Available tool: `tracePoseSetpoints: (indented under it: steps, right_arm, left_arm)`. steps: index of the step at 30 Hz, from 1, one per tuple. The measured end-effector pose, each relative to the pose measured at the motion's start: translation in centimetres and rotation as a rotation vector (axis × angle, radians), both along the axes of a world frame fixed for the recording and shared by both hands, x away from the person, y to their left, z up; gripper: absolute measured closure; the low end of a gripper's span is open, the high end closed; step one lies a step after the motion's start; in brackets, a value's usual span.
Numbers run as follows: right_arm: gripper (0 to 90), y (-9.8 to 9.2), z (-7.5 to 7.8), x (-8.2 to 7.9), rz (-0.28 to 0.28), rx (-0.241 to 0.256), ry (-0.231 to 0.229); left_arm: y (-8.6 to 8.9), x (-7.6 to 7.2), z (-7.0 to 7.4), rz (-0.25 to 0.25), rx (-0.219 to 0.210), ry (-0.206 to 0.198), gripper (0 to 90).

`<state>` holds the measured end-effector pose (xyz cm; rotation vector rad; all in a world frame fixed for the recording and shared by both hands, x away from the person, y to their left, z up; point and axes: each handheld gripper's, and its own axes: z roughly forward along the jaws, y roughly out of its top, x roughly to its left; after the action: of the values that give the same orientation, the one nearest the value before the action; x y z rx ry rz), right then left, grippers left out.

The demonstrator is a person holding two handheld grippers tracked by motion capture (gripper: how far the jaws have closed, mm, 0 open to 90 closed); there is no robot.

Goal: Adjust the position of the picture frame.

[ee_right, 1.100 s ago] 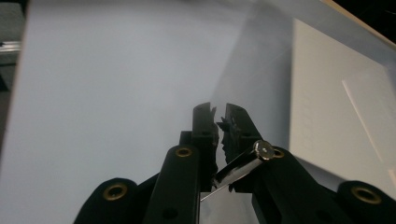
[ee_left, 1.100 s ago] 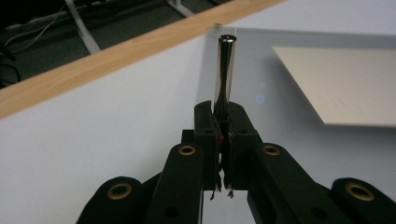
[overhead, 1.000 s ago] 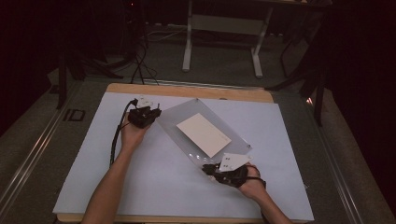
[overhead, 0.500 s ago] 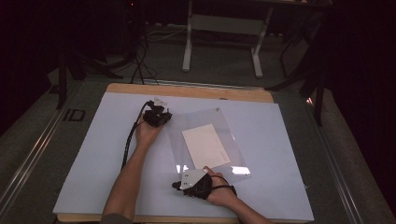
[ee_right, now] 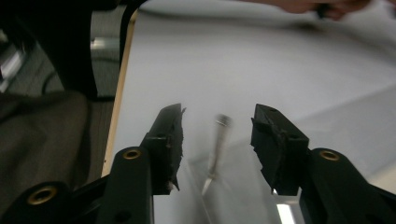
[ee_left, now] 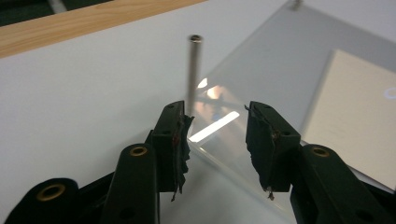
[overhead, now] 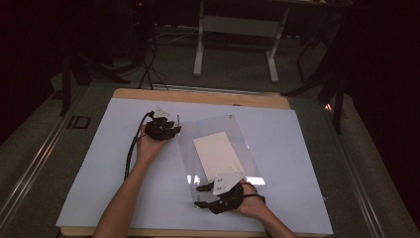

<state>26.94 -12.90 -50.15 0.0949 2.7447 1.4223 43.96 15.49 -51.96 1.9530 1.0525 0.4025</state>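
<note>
Since the earlier frames the clear rectangular acrylic sheet (overhead: 218, 156) has swung from slanting across the table to nearly lengthwise, and the right gripper (overhead: 203, 196) has slid leftward along the near edge to the sheet's near-left corner; the left gripper (overhead: 171, 130) has come in w/ it toward the far-left corner.

Sheet lies flat on the white table cover (overhead: 307, 148), a cream paper card (overhead: 215, 153) sitting on or under it, can't tell which. Thin upright metal standoff pins stand at the corners: one (ee_left: 194, 70) just beyond the left gripper's jaws, another (ee_right: 219, 135), blurred, between the right gripper's jaws.

Both grippers are spread apart, nothing pinched. The left gripper (ee_left: 215, 135) hovers over the sheet's corner edge; the right gripper (ee_right: 217, 140) straddles its pin w/o touching.

Step in hand, prob.: lining up on the corner pins after turning the sheet. Next move calls for closing squarely on a pin shaft, low and centred, since the pin is thin and could slip or tip the sheet if caught off-axis.
</note>
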Motion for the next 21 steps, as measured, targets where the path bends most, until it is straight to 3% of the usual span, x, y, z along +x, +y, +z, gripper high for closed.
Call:
tracePoseSetpoints:
  steps: [3,7,9,12,16,21]
  right_arm:
    - [53.8,-1.3,0.4,1.2,-0.063,0.02,0.039]
    - [54.3,-2.7,0.5,3.3,-0.161,0.038,0.087]
    - [52.8,-3.0,0.5,4.3,-0.203,0.044,0.106]
    - [50.3,-3.3,0.4,5.5,-0.265,0.037,0.109]
    - [50.2,-3.3,0.5,6.8,-0.331,0.019,0.098]
    - [49.0,-3.3,0.9,9.0,-0.411,0.037,0.111]
  left_arm:
    - [0.1,-1.1,0.3,-0.015,-0.009,-0.002,56.8]
    - [0.5,-2.5,0.7,-0.026,-0.061,-0.005,55.6]
    - [0.7,-3.2,0.9,-0.025,-0.066,-0.024,55.6]
    - [0.9,-4.2,1.2,-0.023,-0.087,-0.037,55.0]
    - [0.8,-5.7,1.4,-0.043,-0.062,-0.05,55.0]
    - [0.7,-7.4,1.8,-0.058,-0.081,-0.078,52.8]
